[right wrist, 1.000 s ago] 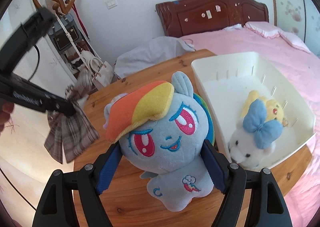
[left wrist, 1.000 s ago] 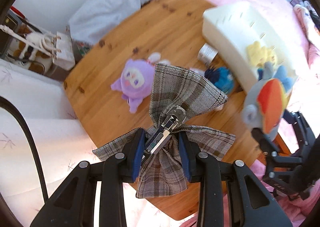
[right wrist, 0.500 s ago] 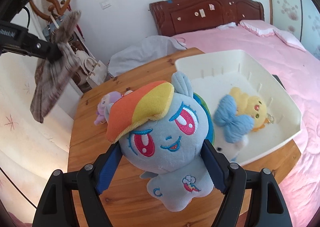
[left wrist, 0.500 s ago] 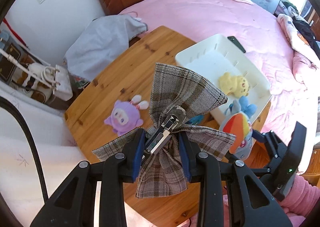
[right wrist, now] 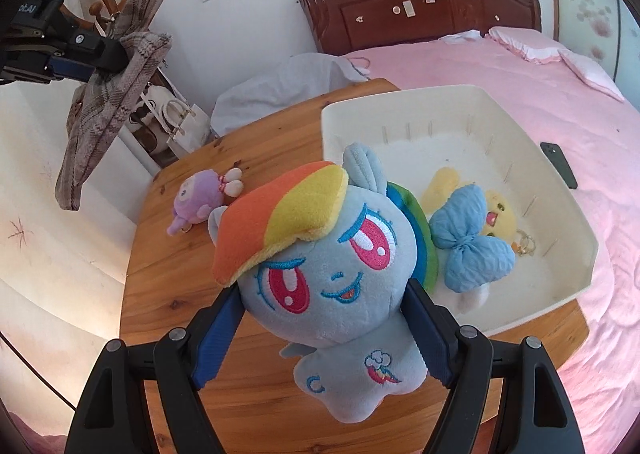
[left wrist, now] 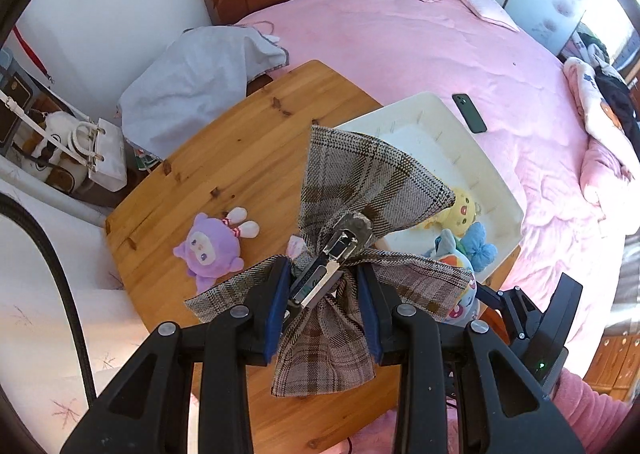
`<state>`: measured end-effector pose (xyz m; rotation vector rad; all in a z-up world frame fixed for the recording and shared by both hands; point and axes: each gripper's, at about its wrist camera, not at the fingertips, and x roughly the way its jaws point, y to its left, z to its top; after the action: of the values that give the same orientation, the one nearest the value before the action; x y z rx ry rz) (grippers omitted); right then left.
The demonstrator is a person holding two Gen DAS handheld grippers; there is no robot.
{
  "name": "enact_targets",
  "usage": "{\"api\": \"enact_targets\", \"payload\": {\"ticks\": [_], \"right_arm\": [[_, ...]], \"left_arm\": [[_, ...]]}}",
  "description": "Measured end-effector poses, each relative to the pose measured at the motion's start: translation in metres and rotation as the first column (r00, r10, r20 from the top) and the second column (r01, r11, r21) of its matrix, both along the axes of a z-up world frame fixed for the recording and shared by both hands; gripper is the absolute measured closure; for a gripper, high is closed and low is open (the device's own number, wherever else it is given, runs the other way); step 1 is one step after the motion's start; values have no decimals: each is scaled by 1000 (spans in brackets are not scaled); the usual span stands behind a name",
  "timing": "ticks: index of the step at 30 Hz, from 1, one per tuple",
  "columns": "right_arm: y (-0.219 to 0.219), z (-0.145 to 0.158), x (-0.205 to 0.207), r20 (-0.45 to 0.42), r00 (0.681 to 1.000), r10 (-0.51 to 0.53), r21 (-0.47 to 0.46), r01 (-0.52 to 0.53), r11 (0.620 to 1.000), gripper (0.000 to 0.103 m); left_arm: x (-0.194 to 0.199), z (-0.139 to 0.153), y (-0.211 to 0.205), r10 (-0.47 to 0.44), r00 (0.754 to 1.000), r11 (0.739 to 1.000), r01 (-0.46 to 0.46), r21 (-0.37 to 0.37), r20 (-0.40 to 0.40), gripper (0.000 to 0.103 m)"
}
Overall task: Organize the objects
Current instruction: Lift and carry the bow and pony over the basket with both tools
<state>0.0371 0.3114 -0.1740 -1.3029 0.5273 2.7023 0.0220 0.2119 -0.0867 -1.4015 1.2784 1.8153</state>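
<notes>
My left gripper is shut on a plaid bow hair clip, held high above the round wooden table; the clip also shows in the right wrist view. My right gripper is shut on a blue rainbow-maned pony plush, held above the table next to the white tray. The tray holds a yellow plush and a blue bow. A purple plush lies on the table to the left.
A pink bed surrounds the table's far side, with a dark phone on it beside the tray. A grey cloth drapes over something at the table's back edge. A white handbag hangs at the left.
My left gripper has risen with the bow clip, so the table looks smaller. My right gripper has also lifted and drawn back with the pony plush.
</notes>
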Motion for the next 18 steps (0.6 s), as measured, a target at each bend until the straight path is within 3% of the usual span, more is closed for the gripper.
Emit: {"api": "enact_targets", "payload": {"ticks": [12, 18], "right_arm": [[68, -2, -21, 24, 998, 56, 29, -56, 998, 23], [84, -3, -33, 22, 989, 148, 42, -148, 988, 23]], "left_arm": [[5, -31, 47, 94, 996, 996, -94, -8, 2, 67], [5, -51, 67, 149, 989, 988, -149, -31, 0, 67]]}}
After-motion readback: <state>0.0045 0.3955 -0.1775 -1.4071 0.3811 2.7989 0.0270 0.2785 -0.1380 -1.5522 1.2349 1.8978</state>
